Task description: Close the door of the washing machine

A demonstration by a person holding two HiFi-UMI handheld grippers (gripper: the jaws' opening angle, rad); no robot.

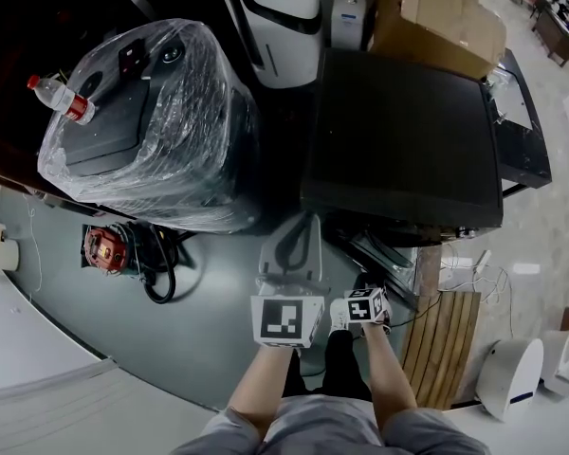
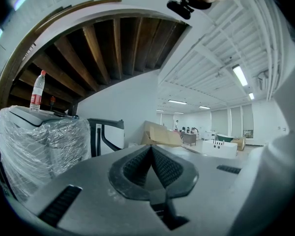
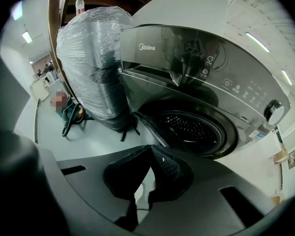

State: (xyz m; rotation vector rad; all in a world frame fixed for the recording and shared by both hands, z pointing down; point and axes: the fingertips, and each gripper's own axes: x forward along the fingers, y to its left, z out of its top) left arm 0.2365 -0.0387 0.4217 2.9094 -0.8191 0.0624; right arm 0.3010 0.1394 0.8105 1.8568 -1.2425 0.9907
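The dark washing machine (image 3: 196,77) fills the right gripper view, its drum (image 3: 194,129) showing. Its door (image 3: 143,124) stands swung out toward me, seen edge-on at the drum's left. From the head view I see the machine's black top (image 1: 408,140), with the door's edge (image 1: 384,254) below its front. My right gripper (image 3: 151,149) is shut on nothing, a short way in front of the drum and touching neither it nor the door. My left gripper (image 1: 297,226) hangs left of the machine's front corner. In its own view the left gripper (image 2: 151,146) is shut, empty and tilted up toward the ceiling.
A plastic-wrapped appliance (image 1: 142,121) stands left of the machine, with a water bottle (image 1: 62,98) on top. Cables and a red tool (image 1: 109,249) lie on the floor at its base. Cardboard boxes (image 1: 441,12) sit behind the machine. Wooden slats (image 1: 441,335) lie on the floor at right.
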